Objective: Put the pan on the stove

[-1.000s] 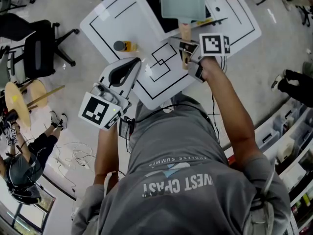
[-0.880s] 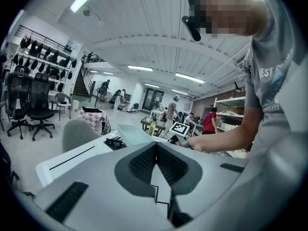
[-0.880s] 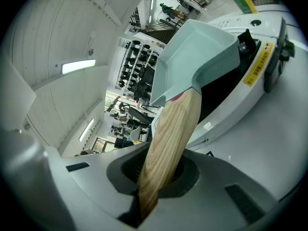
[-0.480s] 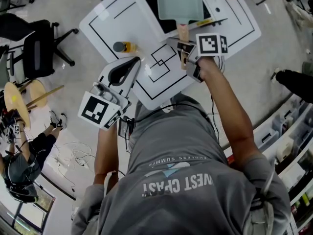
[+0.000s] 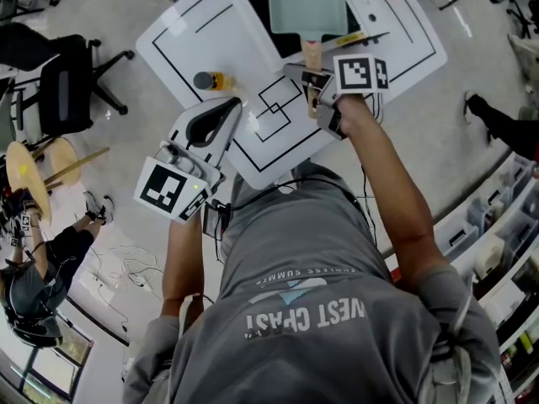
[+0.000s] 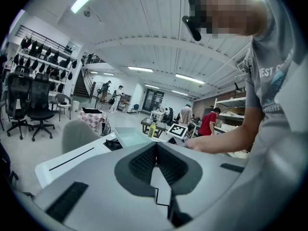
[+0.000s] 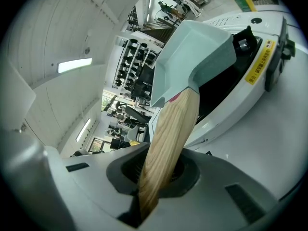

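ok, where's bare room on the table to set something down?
Bare: the table's left corner, between stove and small bottle; also the marked squares between bottle and pan handle. Crowded: the stove, under the pan, and the near edge by the left gripper.

Right hand-held gripper (image 7: 159,177): jaws opening, with the pan's wooden handle (image 7: 171,134) between them and a pad on either side of it. Pan (image 7: 192,57): pale green, square-sided, tilted, above the black stove (image 7: 240,57); contact cannot be told. Yellow label (image 7: 260,64) on the stove's white rim. White bench (image 7: 269,143) below.
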{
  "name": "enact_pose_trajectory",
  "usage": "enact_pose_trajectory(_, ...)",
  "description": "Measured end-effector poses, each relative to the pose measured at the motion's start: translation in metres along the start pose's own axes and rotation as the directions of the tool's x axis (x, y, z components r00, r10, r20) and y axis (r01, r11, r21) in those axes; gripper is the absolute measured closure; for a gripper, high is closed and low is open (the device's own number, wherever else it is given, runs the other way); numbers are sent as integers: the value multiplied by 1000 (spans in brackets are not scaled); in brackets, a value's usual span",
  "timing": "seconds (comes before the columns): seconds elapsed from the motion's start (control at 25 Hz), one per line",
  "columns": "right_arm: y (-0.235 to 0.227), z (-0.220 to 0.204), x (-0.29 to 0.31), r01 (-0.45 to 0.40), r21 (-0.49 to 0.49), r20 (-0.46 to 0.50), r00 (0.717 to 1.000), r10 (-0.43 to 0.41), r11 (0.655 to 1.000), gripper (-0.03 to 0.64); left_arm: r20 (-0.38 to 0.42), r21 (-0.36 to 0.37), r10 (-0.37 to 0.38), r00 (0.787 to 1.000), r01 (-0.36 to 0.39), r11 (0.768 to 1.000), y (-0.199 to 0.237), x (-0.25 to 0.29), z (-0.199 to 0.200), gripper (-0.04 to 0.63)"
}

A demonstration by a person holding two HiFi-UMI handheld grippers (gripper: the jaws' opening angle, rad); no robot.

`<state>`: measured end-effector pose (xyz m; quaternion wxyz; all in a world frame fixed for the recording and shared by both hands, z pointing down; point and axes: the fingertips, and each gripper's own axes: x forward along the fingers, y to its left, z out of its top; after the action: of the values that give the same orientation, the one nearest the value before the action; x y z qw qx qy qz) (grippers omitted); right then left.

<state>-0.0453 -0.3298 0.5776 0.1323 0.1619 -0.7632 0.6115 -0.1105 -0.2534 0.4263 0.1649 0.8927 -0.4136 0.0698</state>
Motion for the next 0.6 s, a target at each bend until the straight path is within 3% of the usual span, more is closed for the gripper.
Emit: enact_pose_trajectory(0.6, 3, 1, 3, 15, -23, -9, 1000, -15, 1000, 543, 15, 10, 9, 1000, -9, 1000, -8, -8, 3, 597)
